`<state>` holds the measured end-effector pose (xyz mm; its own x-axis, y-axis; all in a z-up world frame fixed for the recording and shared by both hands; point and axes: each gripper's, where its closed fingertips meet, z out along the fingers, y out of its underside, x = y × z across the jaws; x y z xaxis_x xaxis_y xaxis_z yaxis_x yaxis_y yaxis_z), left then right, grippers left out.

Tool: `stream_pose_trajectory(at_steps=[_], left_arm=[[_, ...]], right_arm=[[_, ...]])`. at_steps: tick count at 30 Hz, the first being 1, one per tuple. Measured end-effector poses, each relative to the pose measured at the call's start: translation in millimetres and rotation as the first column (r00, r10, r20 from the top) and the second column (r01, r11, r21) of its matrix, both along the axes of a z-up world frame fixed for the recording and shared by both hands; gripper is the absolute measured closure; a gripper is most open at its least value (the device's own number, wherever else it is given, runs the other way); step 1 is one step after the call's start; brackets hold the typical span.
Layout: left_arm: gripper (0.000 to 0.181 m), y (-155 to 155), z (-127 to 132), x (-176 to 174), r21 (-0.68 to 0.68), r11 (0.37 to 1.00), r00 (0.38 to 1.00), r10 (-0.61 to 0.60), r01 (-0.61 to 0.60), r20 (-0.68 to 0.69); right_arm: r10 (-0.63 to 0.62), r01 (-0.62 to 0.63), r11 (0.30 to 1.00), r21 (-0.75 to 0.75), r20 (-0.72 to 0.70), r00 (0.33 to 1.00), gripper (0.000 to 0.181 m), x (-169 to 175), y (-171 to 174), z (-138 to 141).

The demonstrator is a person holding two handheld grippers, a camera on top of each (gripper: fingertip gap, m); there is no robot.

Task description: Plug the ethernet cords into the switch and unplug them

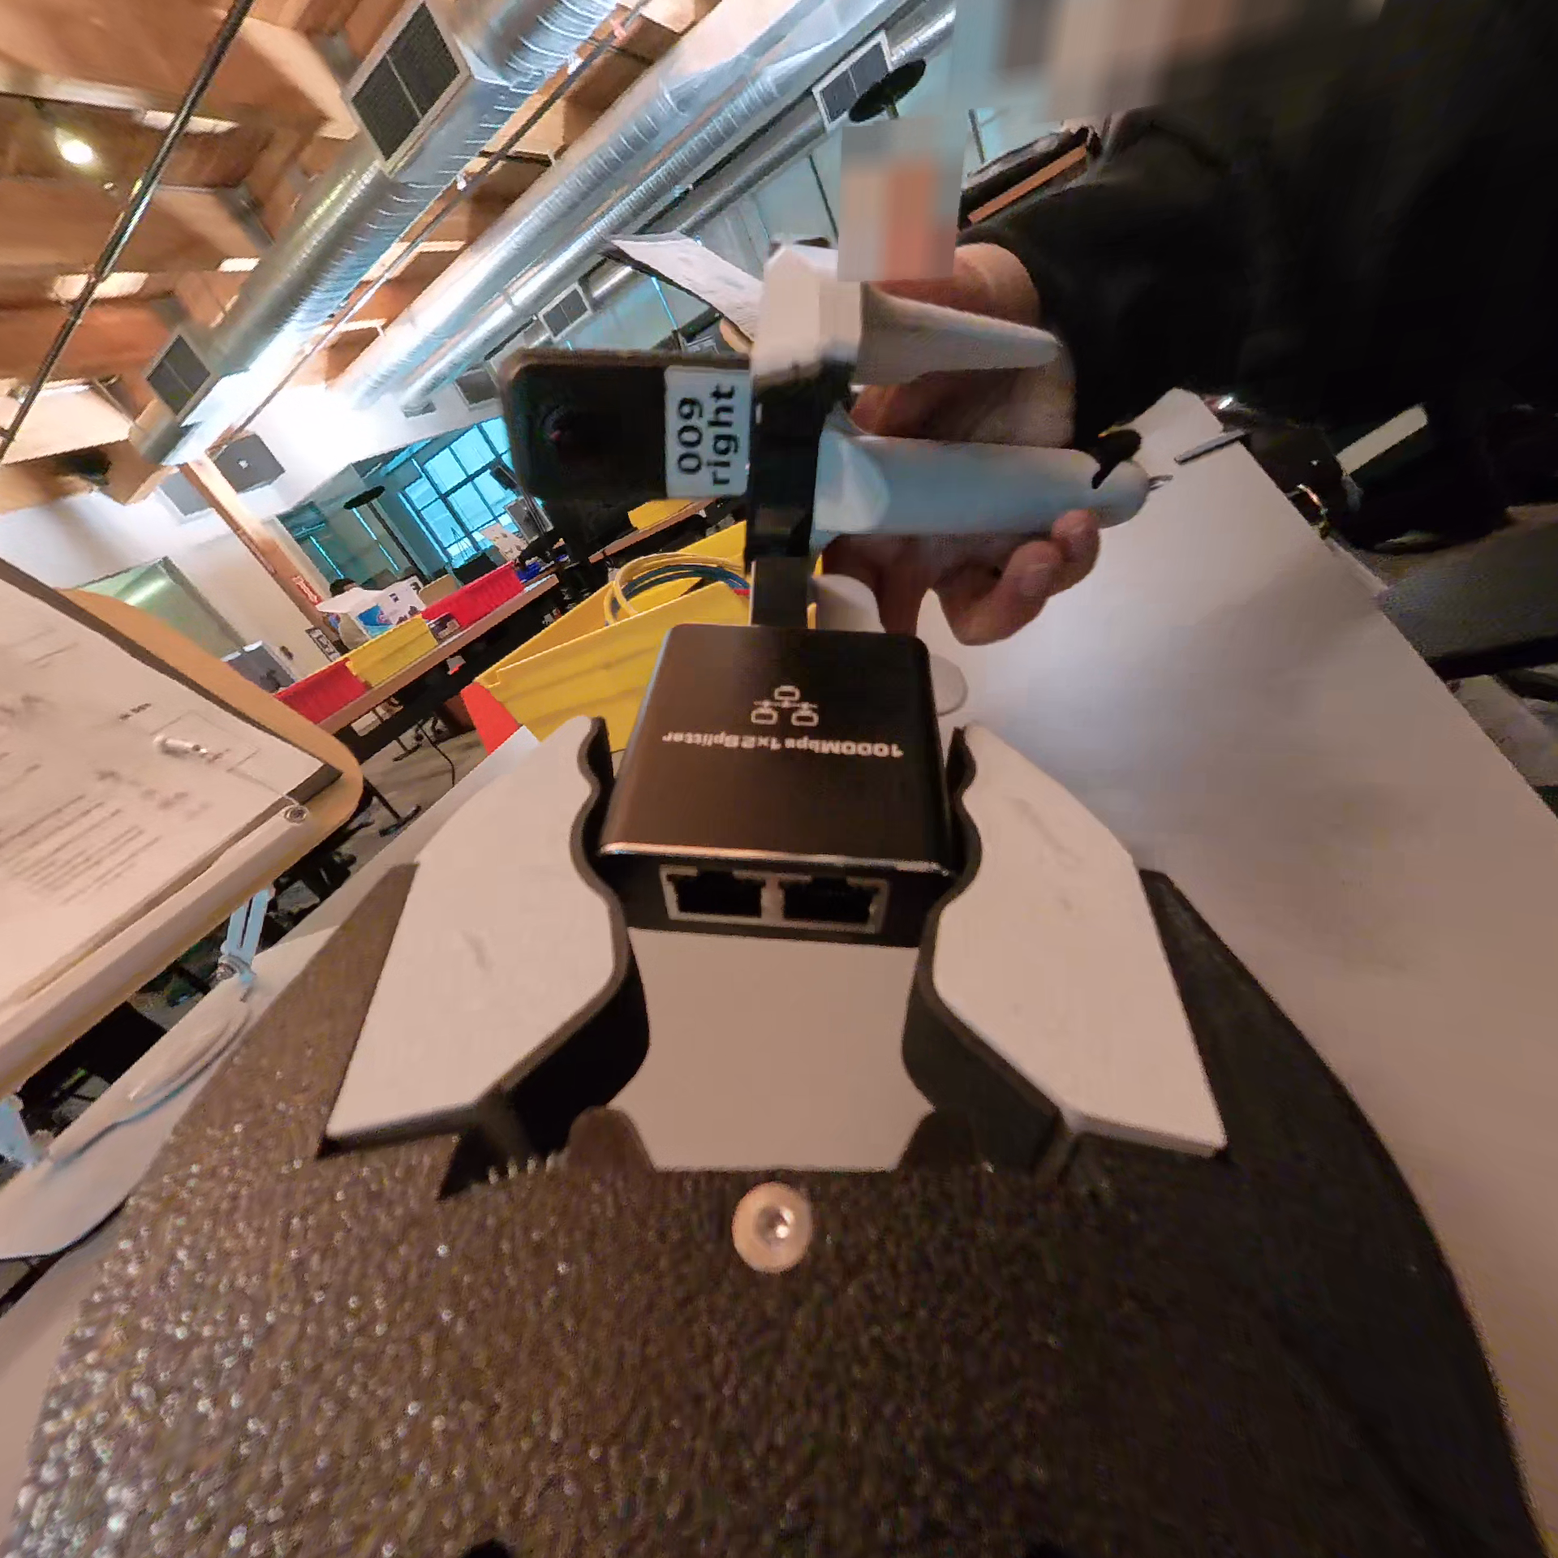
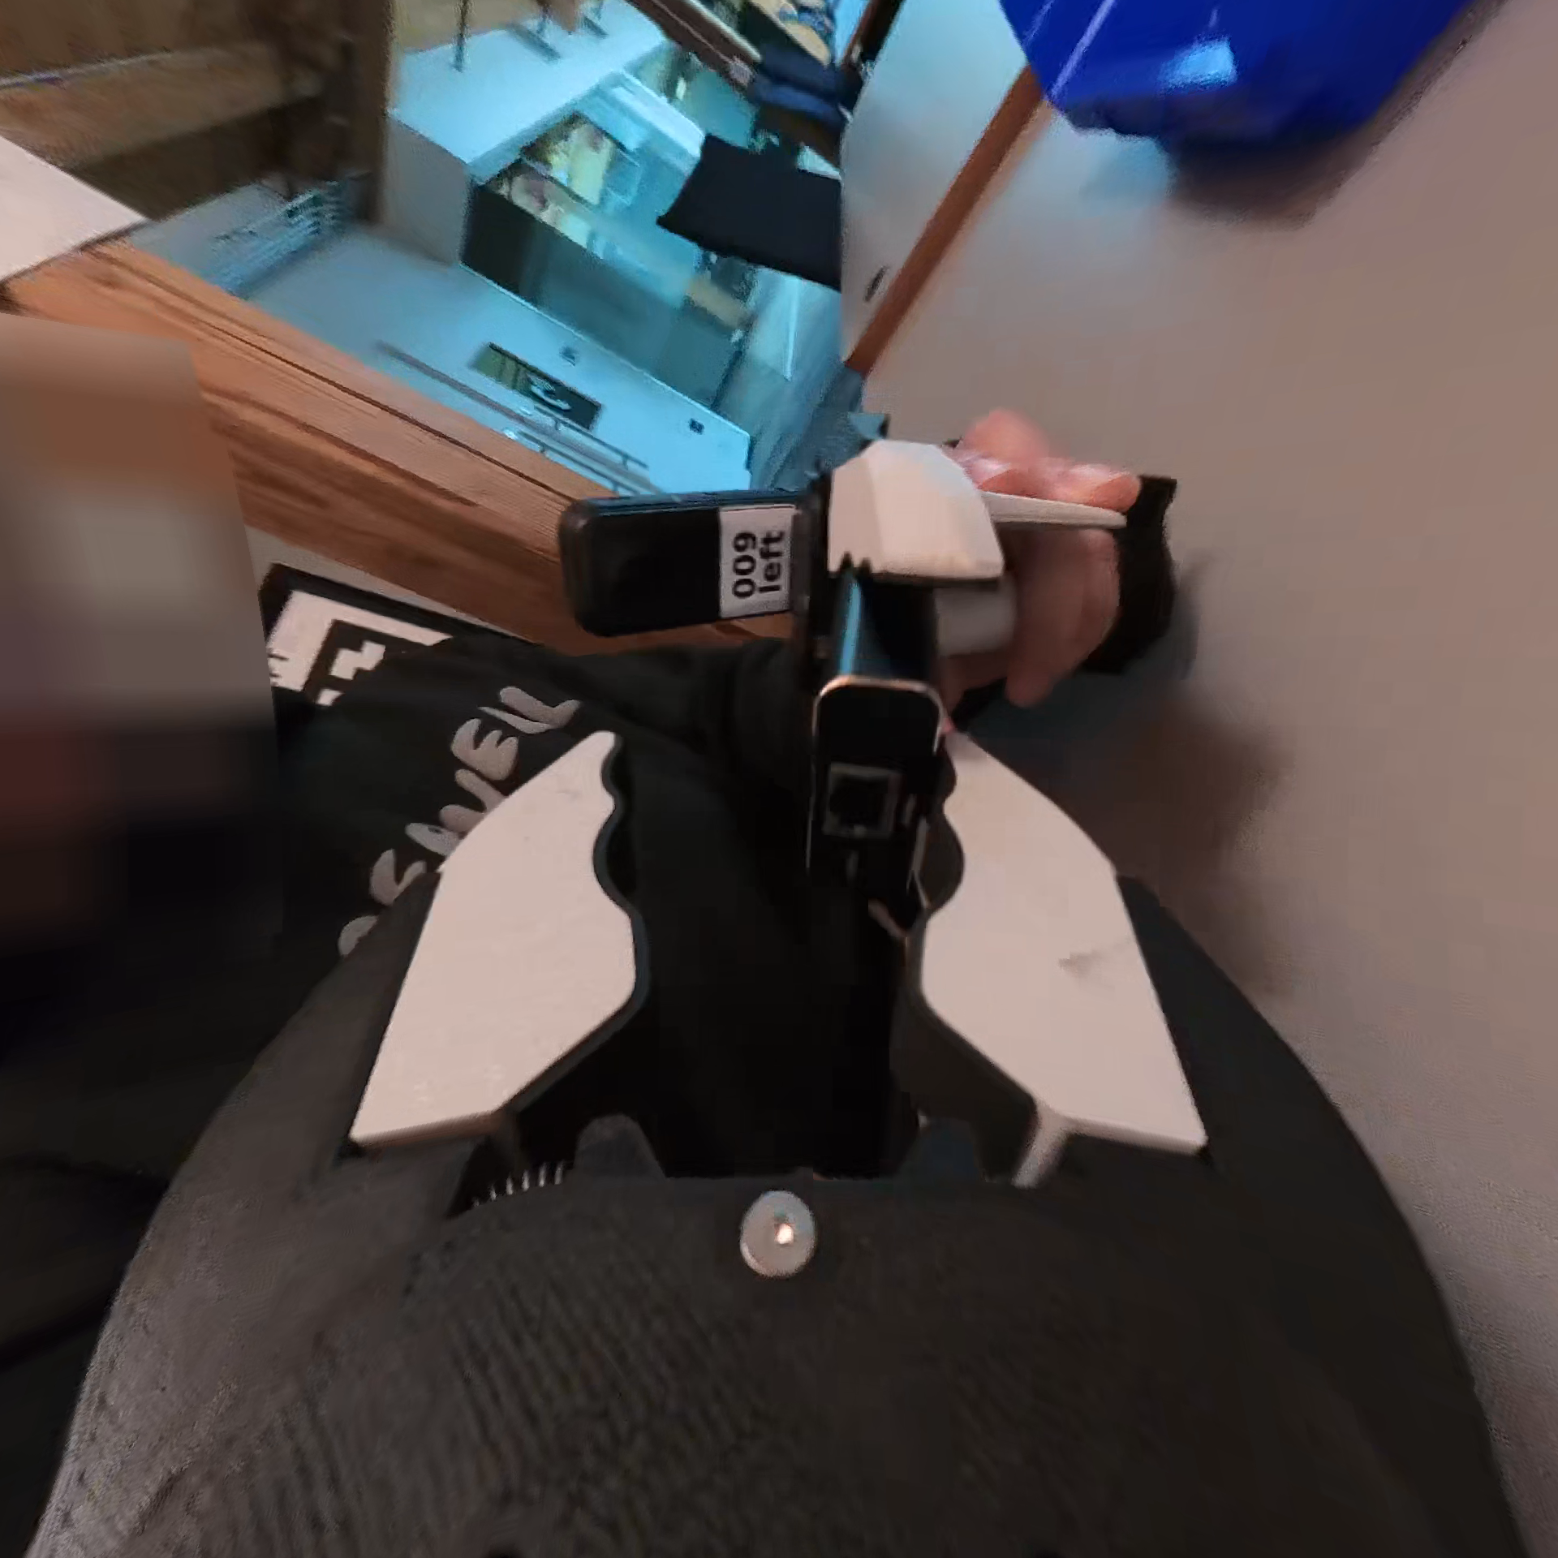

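My left gripper is shut on the black switch, one finger on each side. It holds the switch above the white table. Two empty ports face the left camera. In the right wrist view the switch shows end-on, with one empty port facing the camera. My right gripper is open wide. The switch lies between its fingers, close against the right finger. A hand holds the right gripper's handle beyond the switch. No cord is plugged into any port that shows.
A yellow bin with coiled yellow and blue cables stands behind the switch. A board with a paper sheet is at the left. A blue bin is at the top right. A person's dark clothing is under the right gripper.
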<state>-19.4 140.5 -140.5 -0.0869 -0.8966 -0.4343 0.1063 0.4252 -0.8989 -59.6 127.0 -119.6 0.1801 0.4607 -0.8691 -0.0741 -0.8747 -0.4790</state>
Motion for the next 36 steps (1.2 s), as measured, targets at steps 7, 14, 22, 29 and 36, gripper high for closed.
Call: stream_pose_trajectory(at_steps=[7,14,22,29,36], left_arm=[[0.107,0,4,-2,0.02,1.0,1.0,0.002,-0.002,0.024],[0.107,4,-8,3,0.069,0.995,0.998,0.066,-0.065,-0.01],[0.1,17,-1,-2,-0.049,0.993,0.994,0.107,-0.105,0.022],[0.107,24,-9,1,-0.053,0.989,0.99,0.14,-0.142,-0.027],[0.109,29,-13,3,-0.09,0.983,0.986,0.152,-0.157,-0.063]], right_arm=[[0.014,-0.016,1.0,0.02,0.126,0.992,0.134,-27,8,-17],[0.043,-0.053,0.998,0.03,0.276,0.96,0.155,-14,15,-36],[-0.359,0.198,0.933,0.301,0.749,0.557,0.155,169,92,-5],[-0.318,0.206,0.923,0.325,0.946,-0.067,0.156,379,130,26],[-0.143,0.152,0.972,0.182,0.962,-0.233,0.155,443,168,-12]])
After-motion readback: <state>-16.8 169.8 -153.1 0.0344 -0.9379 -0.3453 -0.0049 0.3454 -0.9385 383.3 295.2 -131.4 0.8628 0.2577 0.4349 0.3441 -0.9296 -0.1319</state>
